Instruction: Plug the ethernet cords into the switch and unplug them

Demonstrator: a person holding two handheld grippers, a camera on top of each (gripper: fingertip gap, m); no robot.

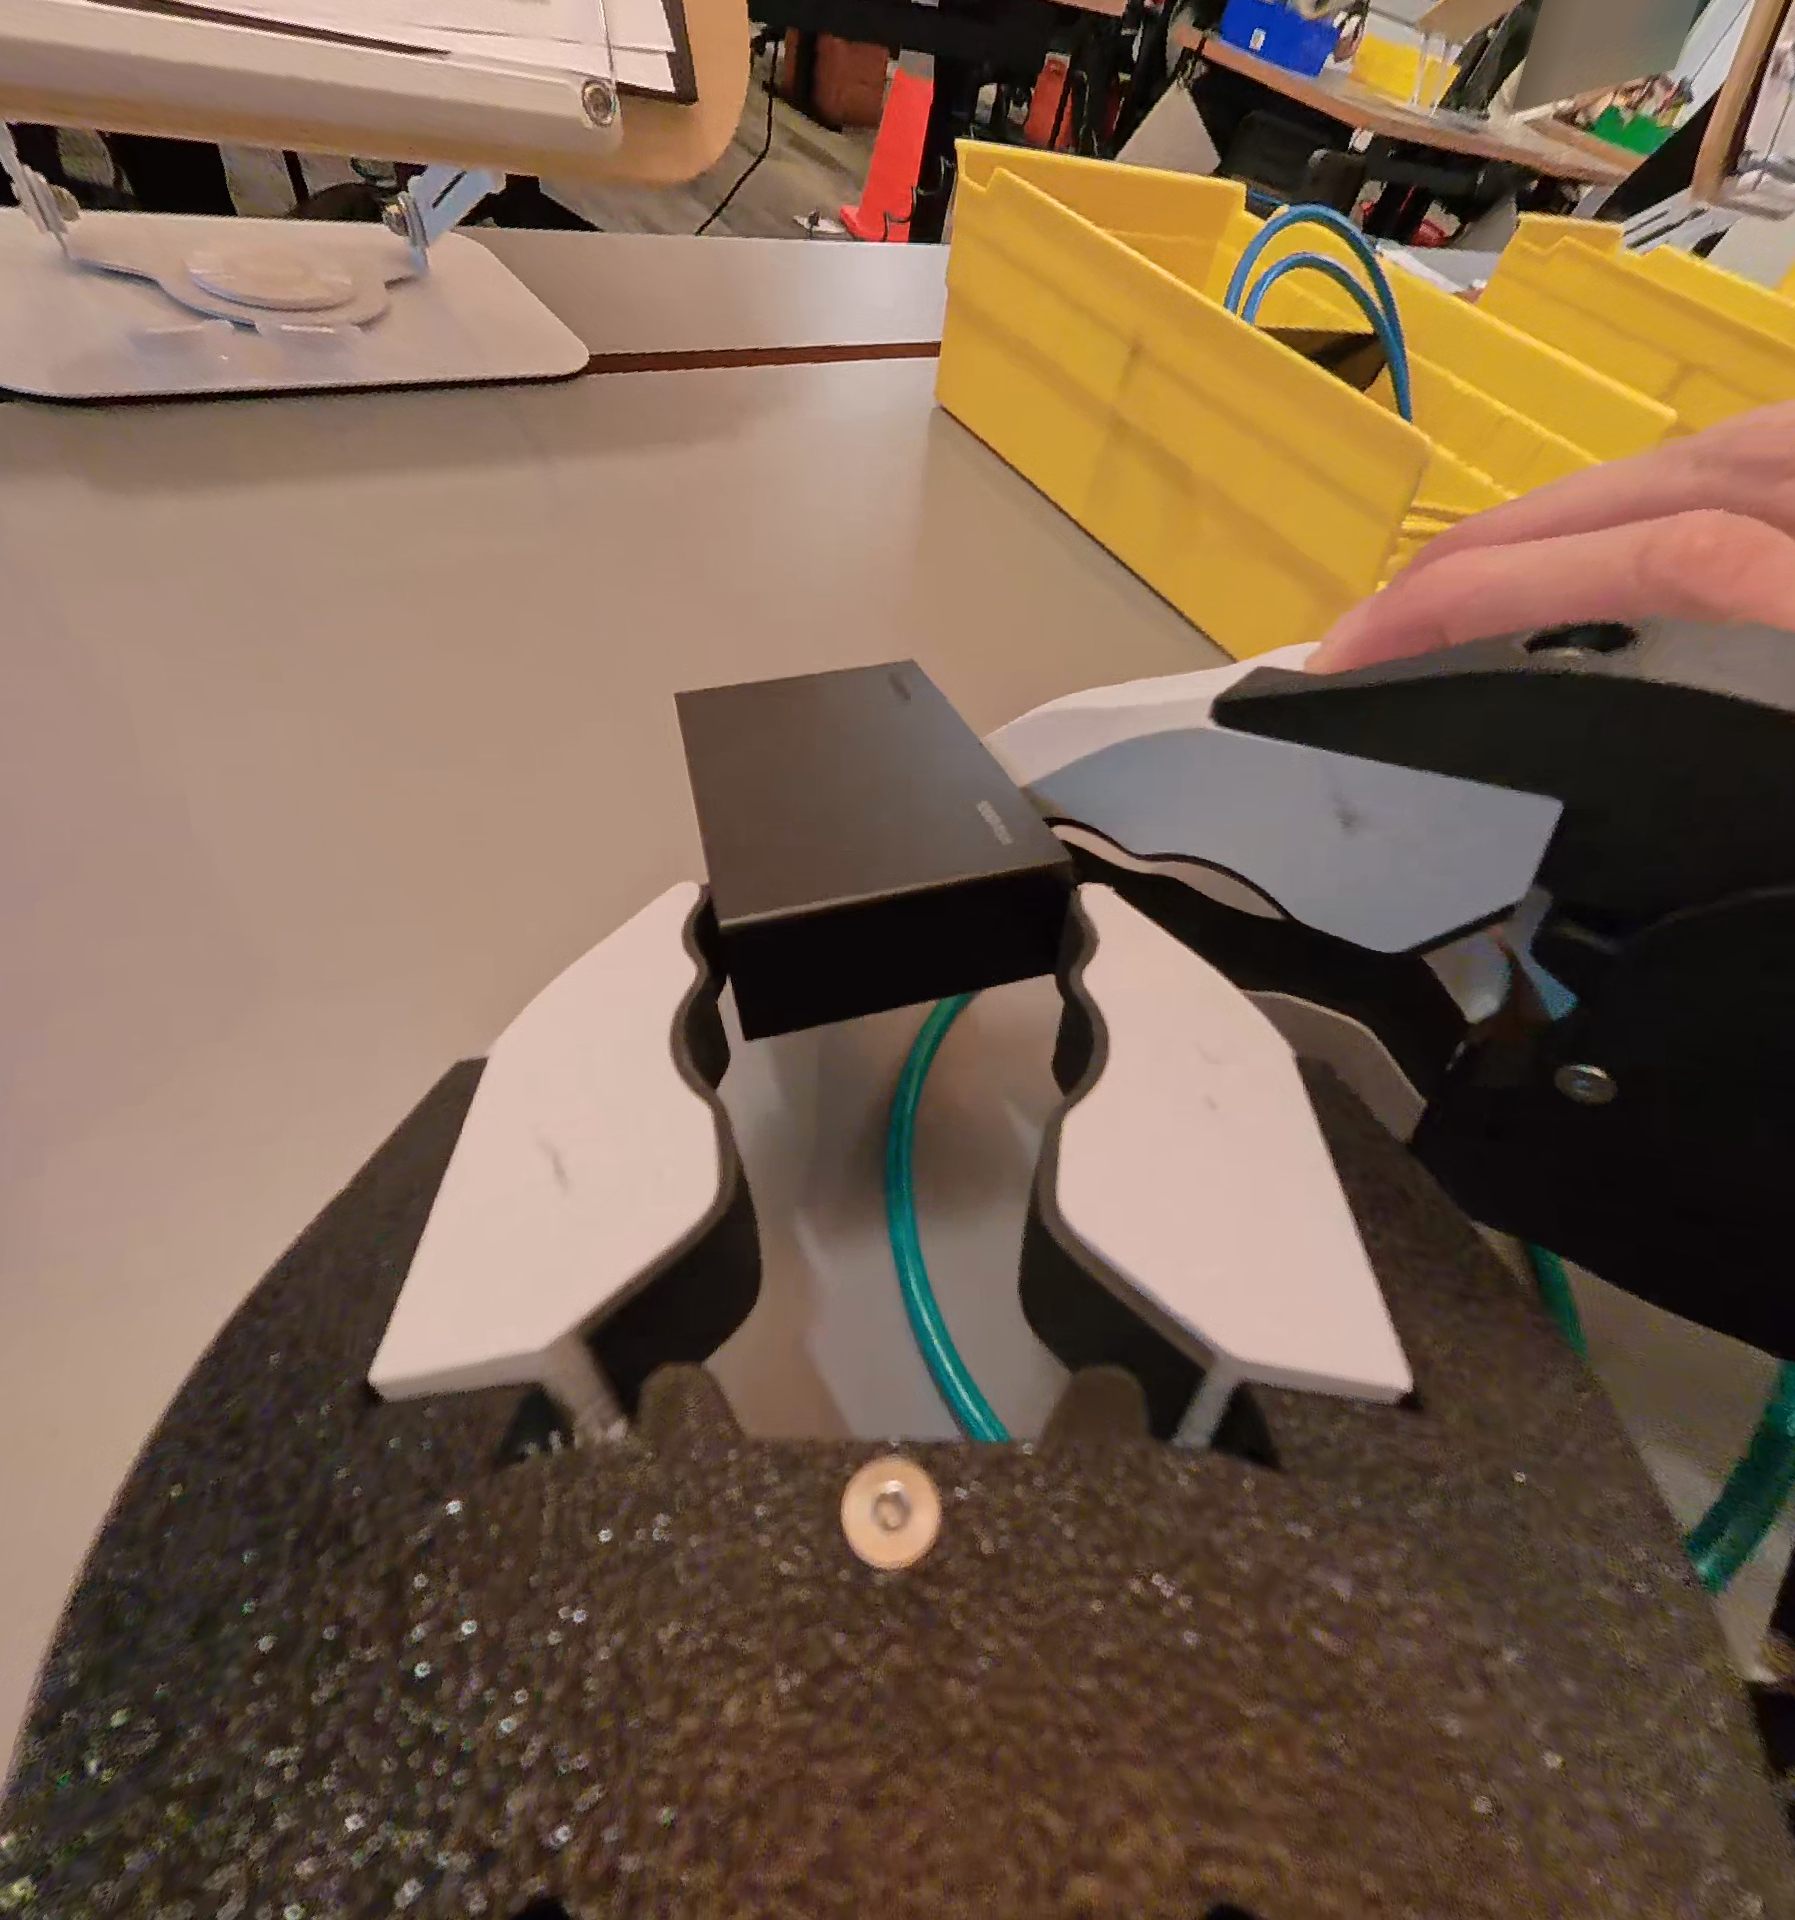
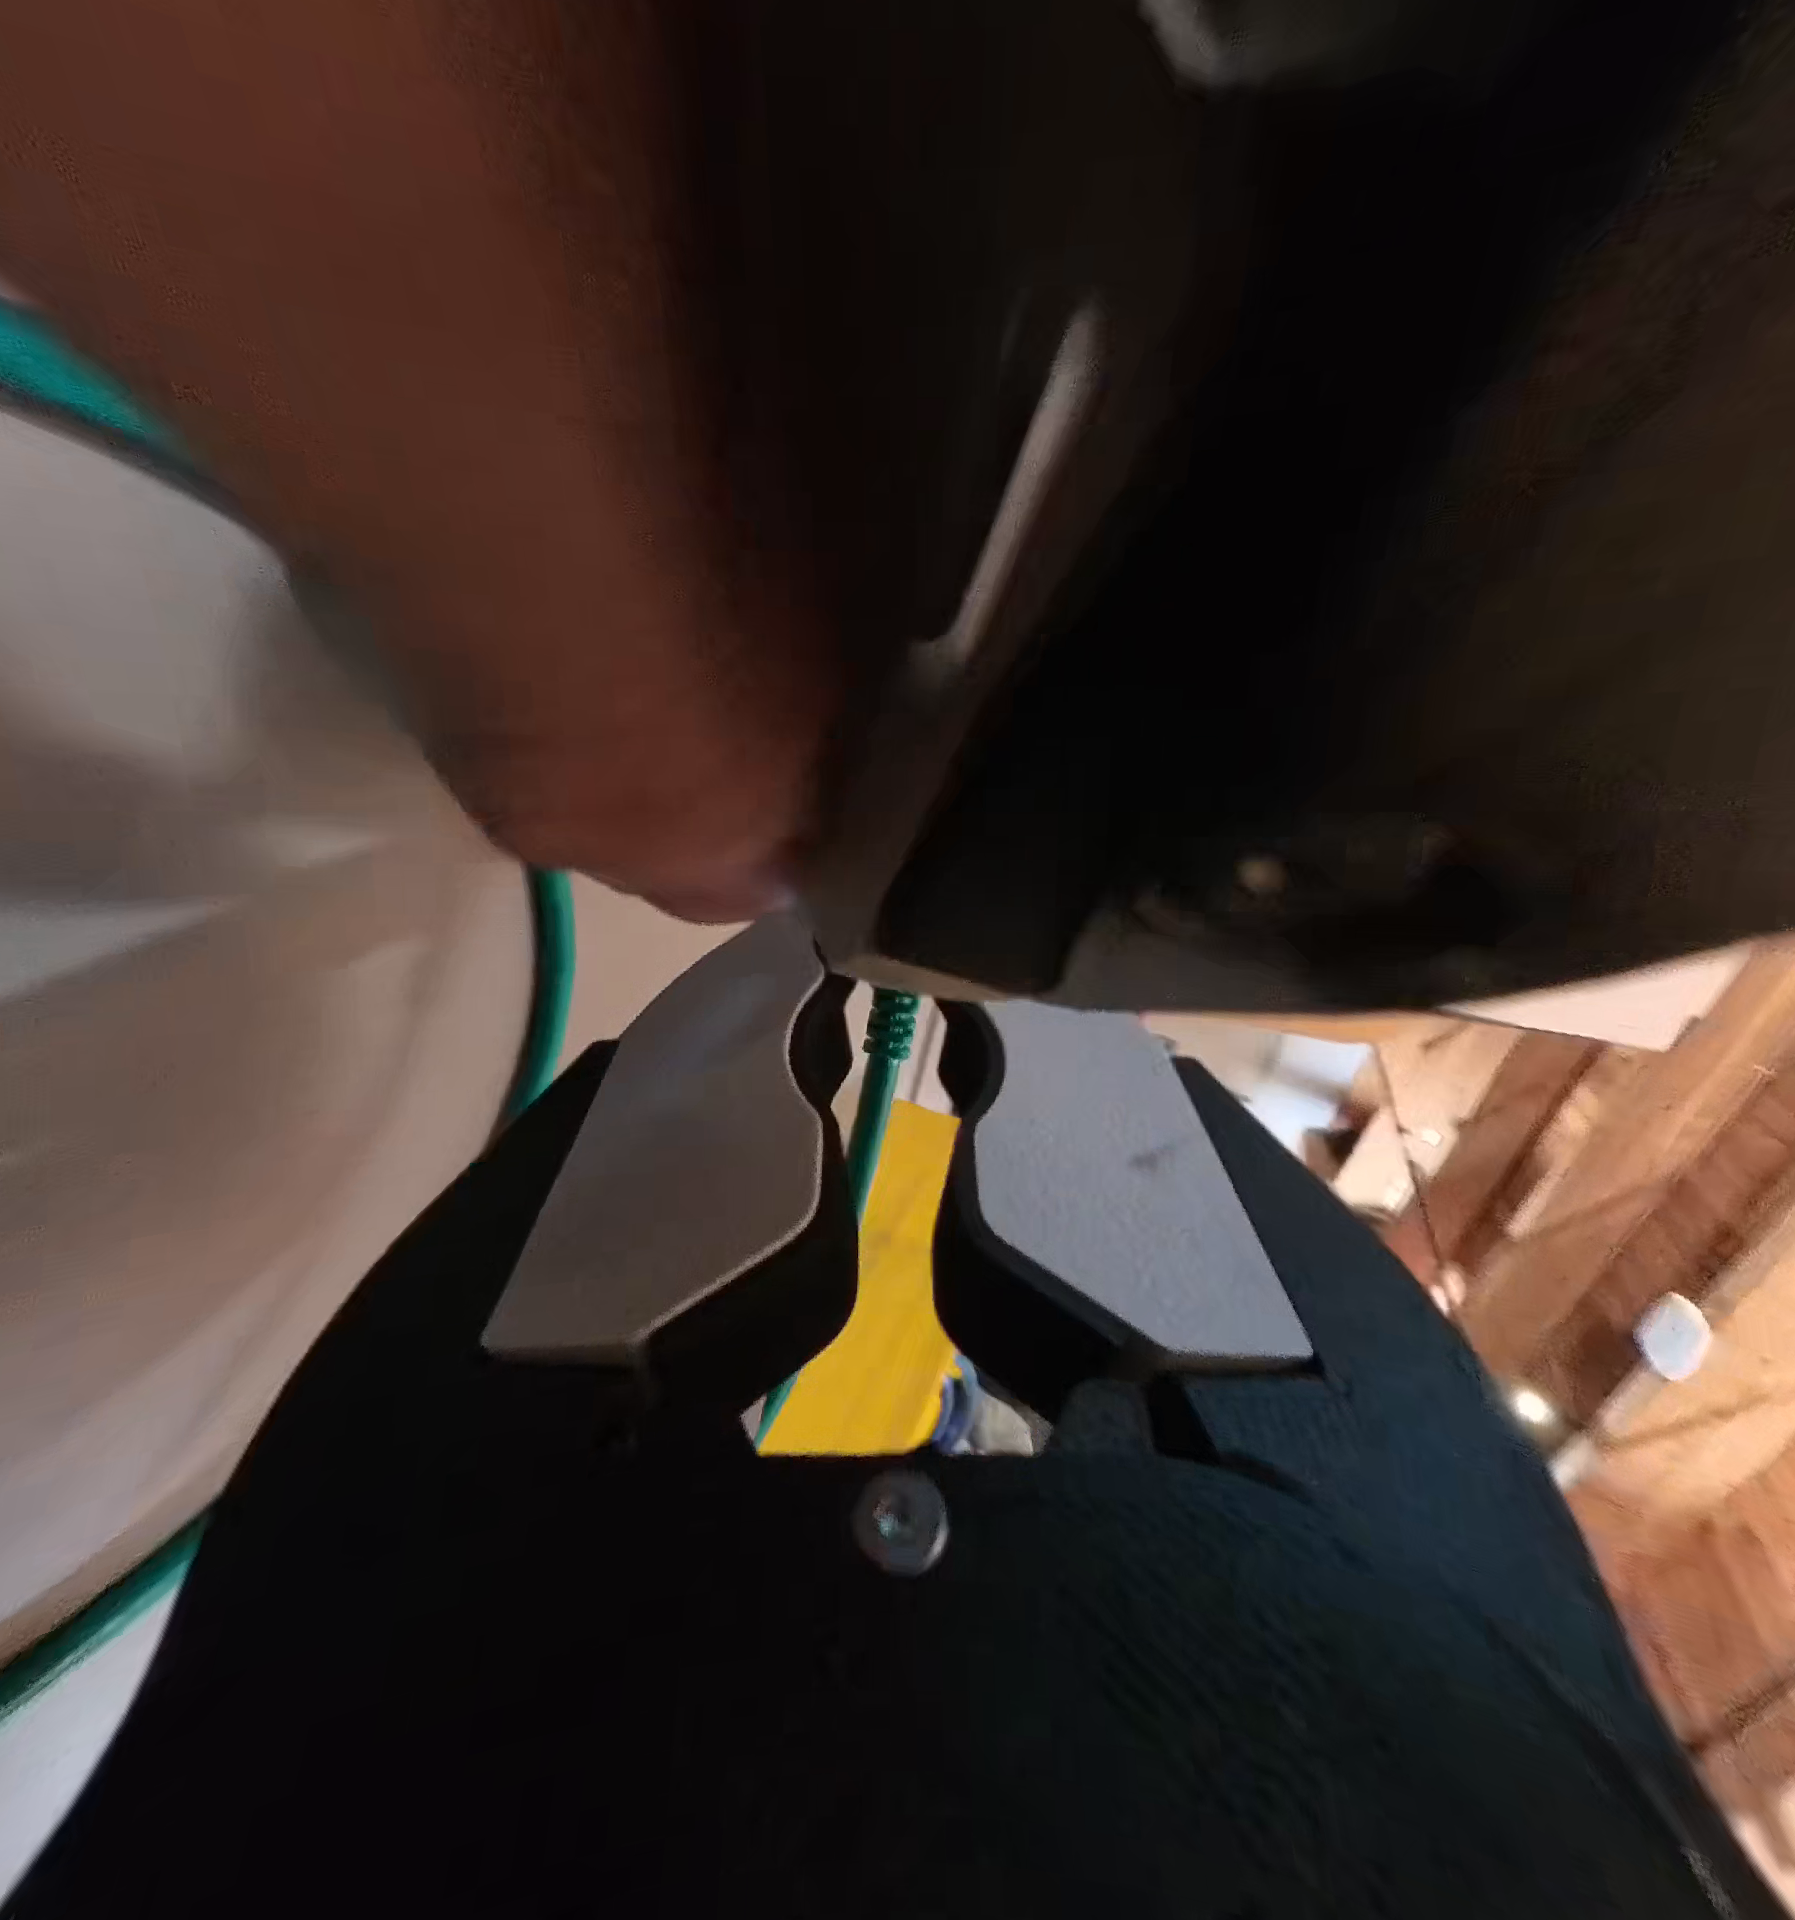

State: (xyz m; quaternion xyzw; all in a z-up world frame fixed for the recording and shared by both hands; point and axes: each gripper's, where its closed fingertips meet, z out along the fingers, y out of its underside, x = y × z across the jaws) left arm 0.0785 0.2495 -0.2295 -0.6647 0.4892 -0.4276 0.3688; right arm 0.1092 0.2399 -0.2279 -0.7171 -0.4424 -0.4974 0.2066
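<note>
In the left wrist view, my left gripper (image 1: 888, 935) is shut on the near end of the black switch (image 1: 851, 790) and holds it above the grey table (image 1: 301, 727). A green ethernet cord (image 1: 908, 1195) loops underneath, between the fingers. My right gripper (image 1: 1038, 816) comes in from the right, turned sideways, with its tips at the switch's right side. In the right wrist view, the right gripper (image 2: 891, 1013) is closed narrowly around the ribbed boot of the green cord (image 2: 891, 1029). The plug end is hidden behind a dark, blurred mass.
Yellow bins (image 1: 1184, 447) stand at the back right, and one holds blue cables (image 1: 1319, 281). A monitor stand base (image 1: 249, 301) sits at the back left. A person's hand (image 1: 1651, 540) rests on the right gripper. More green cord (image 1: 1766, 1455) hangs at the lower right.
</note>
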